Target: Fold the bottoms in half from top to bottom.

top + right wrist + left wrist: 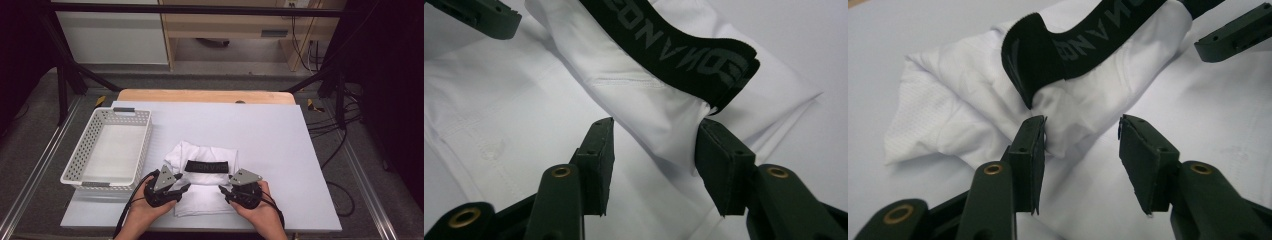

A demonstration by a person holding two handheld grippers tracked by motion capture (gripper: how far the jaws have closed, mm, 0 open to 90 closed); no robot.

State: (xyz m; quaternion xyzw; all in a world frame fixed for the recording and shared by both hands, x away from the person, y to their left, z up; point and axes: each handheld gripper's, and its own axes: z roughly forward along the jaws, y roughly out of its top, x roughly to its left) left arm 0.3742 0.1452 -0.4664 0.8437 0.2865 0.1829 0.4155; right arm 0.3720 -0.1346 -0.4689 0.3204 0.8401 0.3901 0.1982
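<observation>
High view adds a perforated white plastic basket [107, 150] left of the left hand-held gripper [181, 189]. Folded white garment [202, 175] with black elastic band [206, 166] lies between and ahead of both hand-held grippers. Left and right hand-held gripper [223, 190] jaws apart, fabric between them, unclamped.

Folded garment [202, 175] mid-table near front edge, basket [107, 147] just left of it, board [280, 145] beneath both
</observation>
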